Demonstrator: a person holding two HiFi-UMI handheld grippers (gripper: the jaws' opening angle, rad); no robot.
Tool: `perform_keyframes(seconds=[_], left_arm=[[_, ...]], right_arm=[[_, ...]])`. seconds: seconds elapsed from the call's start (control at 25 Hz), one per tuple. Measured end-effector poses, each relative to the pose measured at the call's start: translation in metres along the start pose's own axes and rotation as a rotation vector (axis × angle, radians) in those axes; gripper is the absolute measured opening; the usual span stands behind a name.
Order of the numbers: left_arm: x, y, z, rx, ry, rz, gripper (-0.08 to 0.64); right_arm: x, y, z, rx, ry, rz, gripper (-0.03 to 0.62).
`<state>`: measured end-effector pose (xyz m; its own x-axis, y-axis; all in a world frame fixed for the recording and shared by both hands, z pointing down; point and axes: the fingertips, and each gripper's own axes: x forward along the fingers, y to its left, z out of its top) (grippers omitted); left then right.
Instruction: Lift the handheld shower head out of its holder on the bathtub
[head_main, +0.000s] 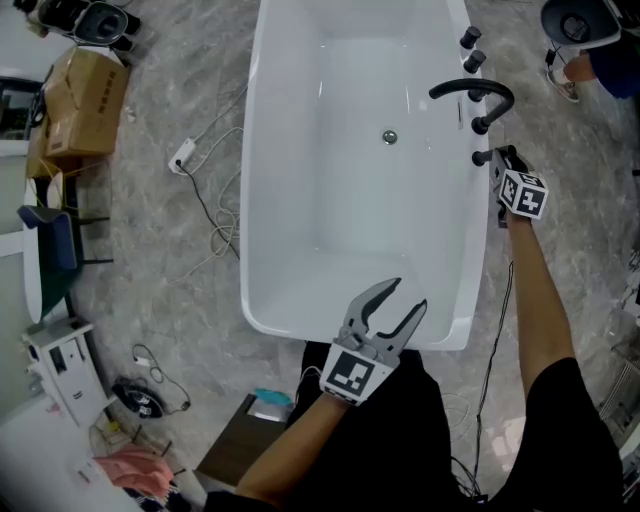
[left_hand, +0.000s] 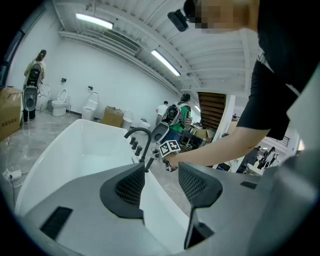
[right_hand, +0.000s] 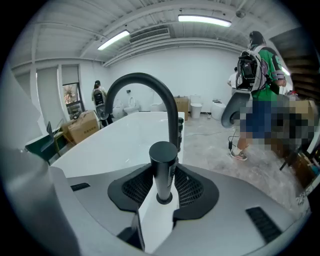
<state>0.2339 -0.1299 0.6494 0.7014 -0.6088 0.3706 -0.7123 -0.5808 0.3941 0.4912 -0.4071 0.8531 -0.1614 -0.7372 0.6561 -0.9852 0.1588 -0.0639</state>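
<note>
The handheld shower head (right_hand: 163, 170) is a black cylinder that stands upright in its holder on the white bathtub rim (right_hand: 155, 217). My right gripper (right_hand: 163, 189) is shut on it, one pad against each side. From above, the shower head (head_main: 482, 157) shows at the tub's right rim, just below the curved black faucet (head_main: 472, 90), with the right gripper (head_main: 497, 162) on it. My left gripper (head_main: 409, 294) hangs open and empty over the tub's near end, apart from the fittings. Its pads (left_hand: 131, 187) frame the tub rim (left_hand: 155, 200).
Black knobs (head_main: 470, 40) line the rim beyond the faucet. The tub's drain (head_main: 389, 137) lies mid-basin. A cable and plug (head_main: 185, 155) trail on the floor at the left, near cardboard boxes (head_main: 85, 95). A person (head_main: 600, 50) stands at the top right.
</note>
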Motion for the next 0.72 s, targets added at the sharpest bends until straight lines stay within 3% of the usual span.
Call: perform_keyframes(seconds=[0.36,0.72], left_arm=[[-0.005,0.002,-0.011,-0.031,0.008,-0.002,0.176],[-0.015,-0.012,-0.008,-0.036,0.007,-0.102,0.06]], right_arm=[[-0.007,0.003,0.0,-0.032,-0.008,-0.021,0.123],[-0.027,0.002,0.028,-0.014,-0.055,-0.027,0.123]])
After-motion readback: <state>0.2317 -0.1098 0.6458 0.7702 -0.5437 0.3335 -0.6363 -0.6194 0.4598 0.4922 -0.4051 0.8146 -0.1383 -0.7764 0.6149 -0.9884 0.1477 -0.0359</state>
